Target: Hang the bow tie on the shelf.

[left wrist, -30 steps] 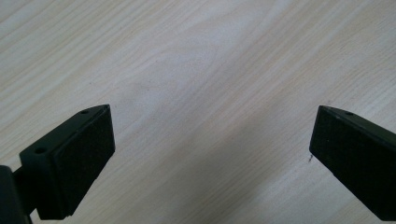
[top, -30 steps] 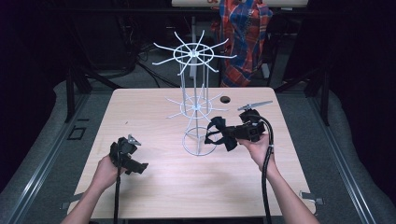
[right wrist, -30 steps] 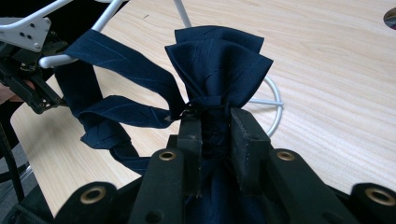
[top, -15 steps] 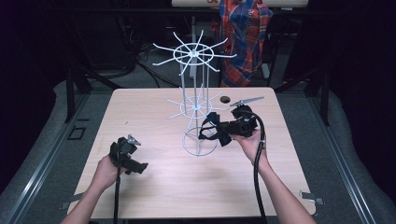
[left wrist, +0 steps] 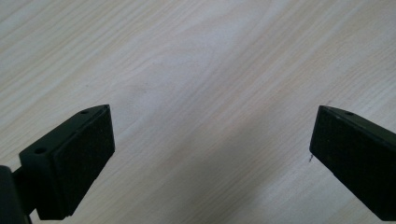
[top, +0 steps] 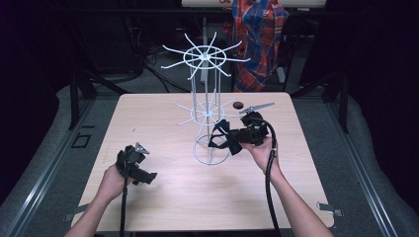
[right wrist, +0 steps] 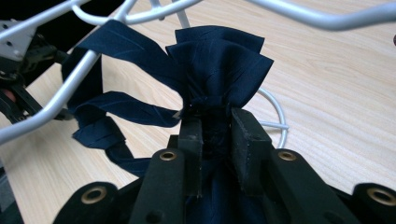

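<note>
The right hand-held gripper (right wrist: pixel 215 128) clenches a dark blue bow (right wrist: pixel 219 65) beside the wire rack (top: pixel 207 98), apparently to hang it; the left hand-held gripper (left wrist: pixel 210 154) rests released over the worktop (top: pixel 163 192).

Your right gripper (right wrist: pixel 215 126) shows matt black plastic with brass-ringed screw holes, low in the frame. The dark navy cloth strip (right wrist: pixel 219 60) above is soft, creased woven fabric, no shine. The white wire rack (top: pixel 207 106) at frame centre looks like smooth coated metal. The pale wooden table (left wrist: pixel 210 60) is fine-grained, satin.
</note>
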